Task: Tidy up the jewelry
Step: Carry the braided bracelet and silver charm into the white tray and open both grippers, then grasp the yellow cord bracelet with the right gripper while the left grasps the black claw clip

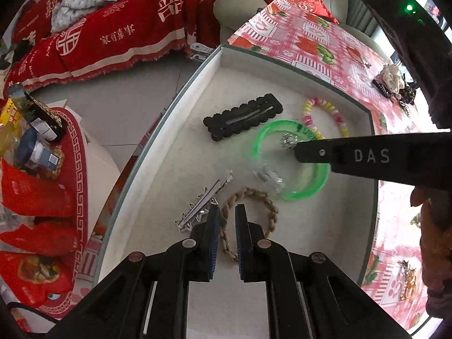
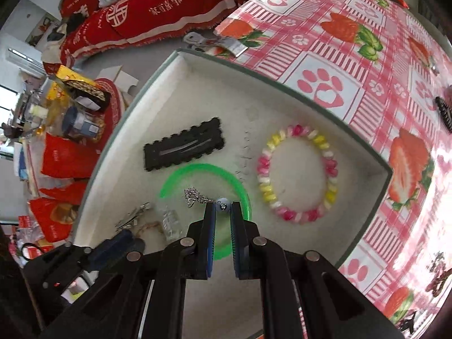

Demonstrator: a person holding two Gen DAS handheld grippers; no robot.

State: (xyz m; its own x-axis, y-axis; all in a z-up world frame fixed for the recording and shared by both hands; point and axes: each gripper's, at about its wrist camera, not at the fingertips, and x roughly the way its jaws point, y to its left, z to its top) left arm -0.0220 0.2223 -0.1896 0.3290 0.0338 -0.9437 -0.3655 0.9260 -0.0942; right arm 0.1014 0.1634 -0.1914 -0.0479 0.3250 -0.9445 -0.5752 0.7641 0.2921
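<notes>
A shallow white tray [image 1: 175, 152] [image 2: 364, 152] lies on the table. In it are a black hair clip [image 1: 243, 116] [image 2: 183, 148], a green bangle [image 1: 264, 135] [image 2: 203, 168], a pink-yellow bead bracelet [image 1: 334, 110] [image 2: 299, 173], a silver spiked clip [image 1: 203, 209] [image 2: 131, 216], a braided tan band [image 1: 271, 212] and a clear small piece [image 1: 268, 176] [image 2: 171, 223]. My right gripper [image 2: 223, 207] [image 1: 295, 148] is shut on a silver pearl earring [image 2: 197, 197] [image 1: 288, 140], held over the bangle. My left gripper [image 1: 227, 210] is narrowly open and empty above the braided band.
The table wears a pink strawberry-print cloth [image 1: 310, 39] [image 2: 339, 56]. More hair pieces [image 1: 394, 84] lie on the cloth beyond the tray, and a dark clip [image 2: 445, 113] at the right. A red-covered sofa [image 1: 113, 28] and a cluttered side stand [image 1: 42, 155] sit past the table edge.
</notes>
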